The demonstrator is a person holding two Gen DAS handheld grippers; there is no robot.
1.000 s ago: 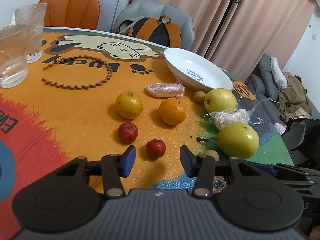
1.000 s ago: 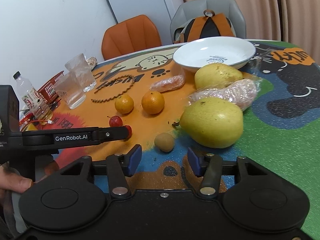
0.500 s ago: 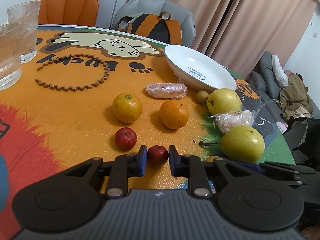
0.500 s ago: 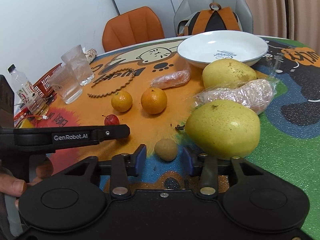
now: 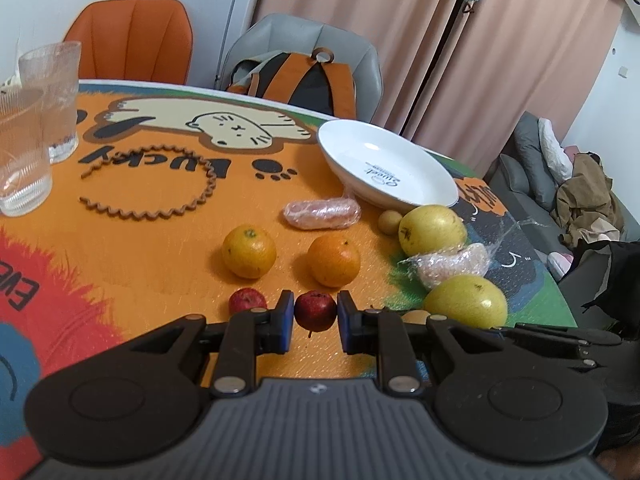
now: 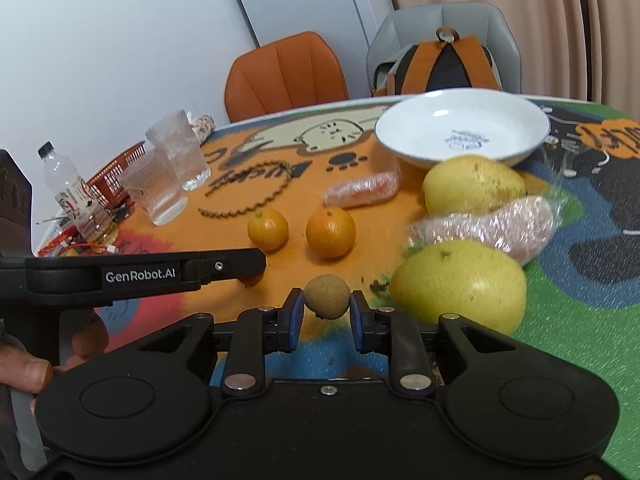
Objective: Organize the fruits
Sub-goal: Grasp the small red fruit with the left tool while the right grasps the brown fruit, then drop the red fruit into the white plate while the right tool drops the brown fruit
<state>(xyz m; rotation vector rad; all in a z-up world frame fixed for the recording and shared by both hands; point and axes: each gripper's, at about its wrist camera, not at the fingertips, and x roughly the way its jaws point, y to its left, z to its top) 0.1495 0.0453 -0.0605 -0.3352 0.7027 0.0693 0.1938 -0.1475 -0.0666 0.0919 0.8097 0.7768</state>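
My left gripper (image 5: 315, 314) is shut on a small red fruit (image 5: 315, 311) just above the colourful tablecloth. A second small red fruit (image 5: 247, 301) lies to its left. My right gripper (image 6: 326, 310) is shut on a small round tan fruit (image 6: 327, 296). Two oranges (image 5: 249, 252) (image 5: 334, 260) sit mid-table. Two big yellow pears (image 6: 458, 285) (image 6: 474, 186) lie at the right, with a plastic-wrapped piece (image 6: 484, 224) between them. Another wrapped piece (image 5: 322, 213) and a second tan fruit (image 5: 390, 222) lie near the white plate (image 5: 360, 152), which holds nothing.
Two ribbed glasses (image 5: 22, 152) (image 5: 52, 96) stand at the far left beside a wooden zigzag ring (image 5: 208, 184). A plastic bottle (image 6: 74, 192) and red basket (image 6: 114, 178) sit at the table's left edge. Chairs and a backpack (image 5: 296, 80) stand behind. A hand (image 6: 24, 368) holds the left gripper's handle.
Both grippers went from open to shut: the left closed on the small red fruit, the right on the tan fruit. Each fruit now sits between the pads.
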